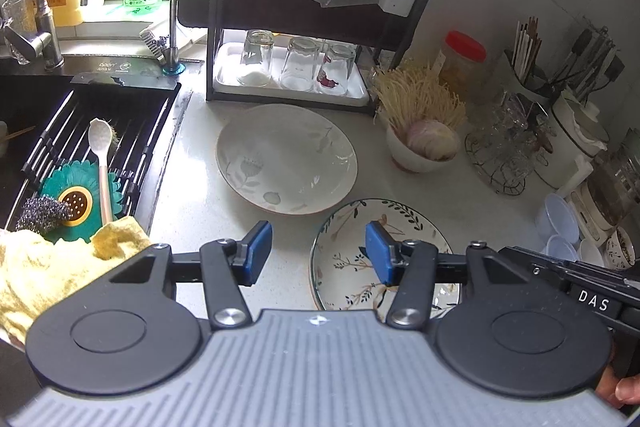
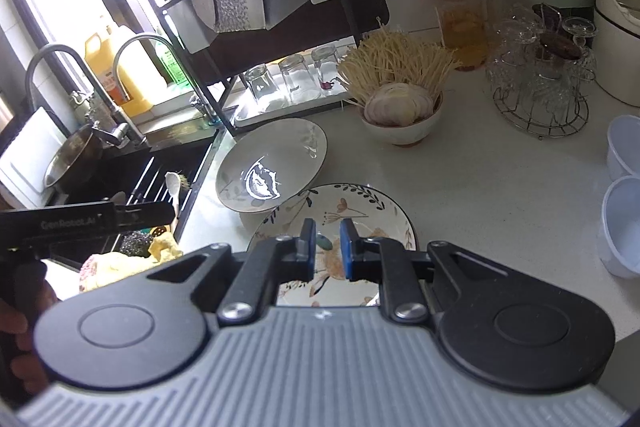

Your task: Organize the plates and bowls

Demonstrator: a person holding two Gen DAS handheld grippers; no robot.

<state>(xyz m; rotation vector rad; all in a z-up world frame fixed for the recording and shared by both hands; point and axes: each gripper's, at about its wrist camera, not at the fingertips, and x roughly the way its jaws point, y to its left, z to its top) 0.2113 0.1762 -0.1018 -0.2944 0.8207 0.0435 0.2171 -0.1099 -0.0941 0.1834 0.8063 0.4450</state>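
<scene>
Plates wait on a pale kitchen counter [image 1: 192, 163] beside the sink [image 1: 80, 131]: the left gripper [image 1: 319, 253] hangs half open and empty, the leaf-rimmed floral plate [image 1: 348, 259] just under its right finger [image 1: 378, 253] and the plain white plate [image 1: 286, 159] ahead of both fingers; the right gripper [image 2: 327, 247], narrowed to a slit and holding nothing, hovers above the floral plate
</scene>
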